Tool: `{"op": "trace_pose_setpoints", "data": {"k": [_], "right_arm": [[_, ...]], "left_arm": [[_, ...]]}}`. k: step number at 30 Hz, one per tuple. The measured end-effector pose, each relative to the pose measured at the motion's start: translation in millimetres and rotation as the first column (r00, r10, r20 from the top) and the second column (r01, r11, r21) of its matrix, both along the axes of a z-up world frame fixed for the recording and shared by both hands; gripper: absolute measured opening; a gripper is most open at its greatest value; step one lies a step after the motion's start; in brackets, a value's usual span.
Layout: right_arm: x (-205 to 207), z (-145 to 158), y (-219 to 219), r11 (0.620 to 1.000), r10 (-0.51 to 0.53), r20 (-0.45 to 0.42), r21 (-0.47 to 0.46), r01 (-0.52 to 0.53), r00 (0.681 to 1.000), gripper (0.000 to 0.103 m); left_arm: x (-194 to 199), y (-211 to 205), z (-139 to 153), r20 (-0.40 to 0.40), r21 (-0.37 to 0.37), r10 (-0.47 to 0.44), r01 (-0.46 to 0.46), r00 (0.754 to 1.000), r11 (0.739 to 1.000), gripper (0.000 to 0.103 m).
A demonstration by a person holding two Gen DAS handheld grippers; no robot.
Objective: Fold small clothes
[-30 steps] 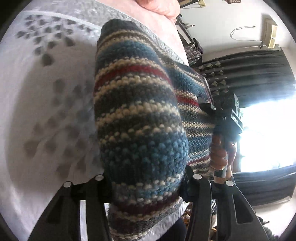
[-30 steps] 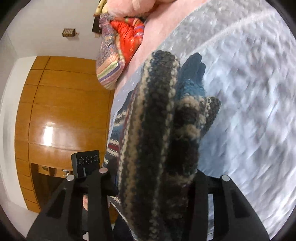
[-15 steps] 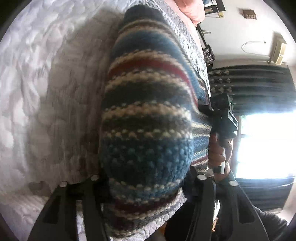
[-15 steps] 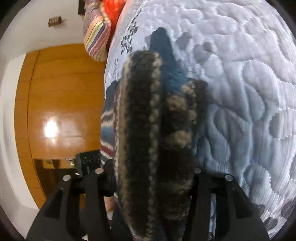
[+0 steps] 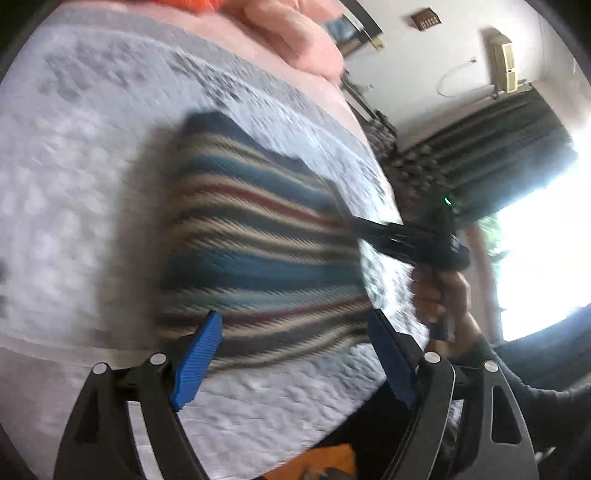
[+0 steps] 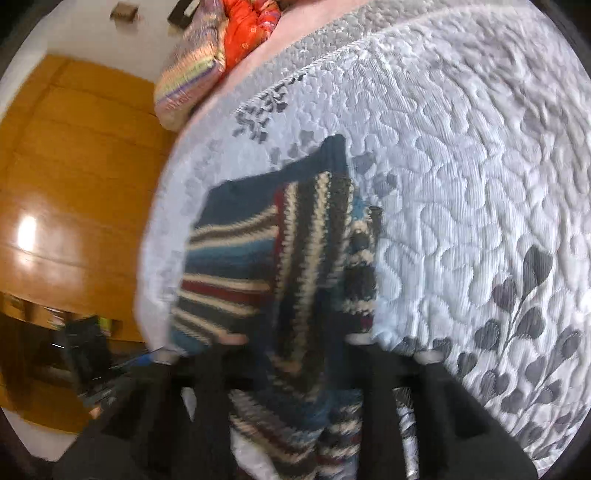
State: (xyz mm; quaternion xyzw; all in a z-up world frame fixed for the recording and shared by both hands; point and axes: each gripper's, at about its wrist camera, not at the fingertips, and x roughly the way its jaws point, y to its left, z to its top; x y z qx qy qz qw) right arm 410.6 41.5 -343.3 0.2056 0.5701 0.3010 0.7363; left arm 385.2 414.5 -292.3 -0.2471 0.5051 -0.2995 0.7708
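Left wrist view shows the left gripper (image 5: 291, 354) with its blue-padded fingers (image 5: 197, 354) spread wide apart and nothing between them; the striped knitted sweater (image 5: 258, 251) lies flat on the quilted white bedspread (image 5: 74, 184) just beyond the fingertips, close to the bed's near edge. This frame is blurred by motion. At the sweater's right side the right gripper (image 5: 354, 221) reaches in, with the person's hand (image 5: 439, 295) wrapped round its handle and a dark sleeve behind. A pink pillow (image 5: 295, 33) sits at the far end of the bed, and dark curtains (image 5: 491, 155) hang beside a bright window.

Right wrist view has the sweater (image 6: 258, 251) folded over on itself, one layer with stripes running across and a layer on top with stripes running lengthwise. That upper layer runs down between the right gripper's dark fingers (image 6: 207, 387), which are closed on the knit. The garment sits near the bed's left edge, by a grey leaf print on the bedspread (image 6: 461, 184). A wooden wardrobe (image 6: 74, 184) stands beyond, and striped and orange bedding (image 6: 221, 40) is piled at the far end
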Motion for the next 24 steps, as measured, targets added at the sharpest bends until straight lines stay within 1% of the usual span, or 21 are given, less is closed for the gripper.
{"op": "trace_pose_setpoints", "data": {"k": [1,2,3,4,6,7,8,9,10,11,12,13,15,17,18,19,20,21,22,24], "right_arm": [[-2,4,0,1.0,-0.016,0.021,0.001,0.016,1.0,0.008],[-3,4,-2,1.0,-0.028,0.028,0.008,0.027,0.999,0.007],[-2,4,-7,0.998,-0.056,0.04,-0.005,0.057,0.998,0.007],[0,-1,-13,0.997,-0.071,0.037,-0.03,0.072,0.997,0.007],[3,-22,-21,0.994,-0.083,-0.014,-0.072,0.082,0.996,0.008],[3,-28,-20,0.994,-0.072,-0.027,-0.079,0.07,0.997,0.01],[2,-24,-20,0.995,-0.063,-0.013,-0.076,0.062,0.998,0.011],[1,-19,-20,0.996,-0.062,-0.003,-0.06,0.062,0.998,0.016],[-1,-7,-25,0.996,-0.081,0.023,-0.037,0.082,0.996,0.016],[-2,4,-27,0.994,-0.1,0.057,-0.033,0.102,0.993,0.016],[-1,13,-27,0.992,-0.114,0.091,-0.038,0.117,0.989,0.016],[-1,24,-27,0.992,-0.117,0.128,-0.042,0.123,0.985,0.016],[6,31,-16,0.995,-0.072,0.143,-0.058,0.081,0.987,0.016],[17,22,5,0.996,-0.027,0.125,-0.086,0.038,0.992,0.016],[24,15,15,0.992,-0.007,0.109,-0.124,0.02,0.994,0.016],[28,7,21,0.985,0.0,0.102,-0.173,0.017,0.995,0.006],[30,-2,24,0.973,0.019,0.098,-0.233,0.005,0.995,0.0],[33,-11,24,0.963,0.035,0.092,-0.271,-0.008,0.995,0.0],[36,-16,22,0.966,0.033,0.081,-0.26,-0.011,0.996,0.0],[34,-9,23,0.964,0.05,0.086,-0.264,-0.025,0.995,0.0]], "left_arm": [[-1,5,-9,-0.024,-0.004,-0.022,0.022,0.999,1.0,0.08],[1,-2,-17,-0.041,0.008,-0.033,0.033,0.999,0.999,0.079],[7,-10,-25,-0.065,0.04,-0.029,0.032,0.997,0.999,0.078],[9,-21,-36,-0.096,0.054,-0.031,0.036,0.995,0.998,0.077],[13,-21,-54,-0.153,0.04,-0.028,0.035,0.988,0.999,0.074],[14,-21,-56,-0.17,0.029,-0.029,0.035,0.985,0.999,0.074],[14,-20,-55,-0.18,0.024,-0.035,0.04,0.983,0.999,0.073],[16,-19,-50,-0.192,0.008,-0.048,0.051,0.98,0.999,0.072],[18,-12,-40,-0.185,-0.026,-0.062,0.058,0.981,0.998,0.072],[21,-8,-28,-0.16,-0.063,-0.071,0.062,0.985,0.996,0.072],[25,-1,-10,-0.112,-0.084,-0.066,0.057,0.992,0.995,0.073],[32,5,2,-0.074,-0.088,-0.046,0.039,0.996,0.995,0.073],[59,14,20,-0.02,-0.082,0.015,-0.016,1.0,0.996,0.074],[88,16,18,-0.015,-0.074,0.046,-0.047,0.999,0.996,0.074],[108,7,16,-0.021,-0.035,0.055,-0.055,0.998,0.998,0.073],[123,2,8,-0.033,0.029,0.052,-0.051,0.998,0.998,0.073],[131,-1,-1,-0.048,0.066,0.05,-0.047,0.998,0.997,0.072],[143,-8,-20,-0.095,0.104,0.056,-0.046,0.994,0.994,0.071],[150,-10,-24,-0.101,0.113,0.052,-0.041,0.994,0.993,0.071],[150,-20,-18,-0.07,0.176,0.03,-0.017,0.997,0.984,0.071]]}}
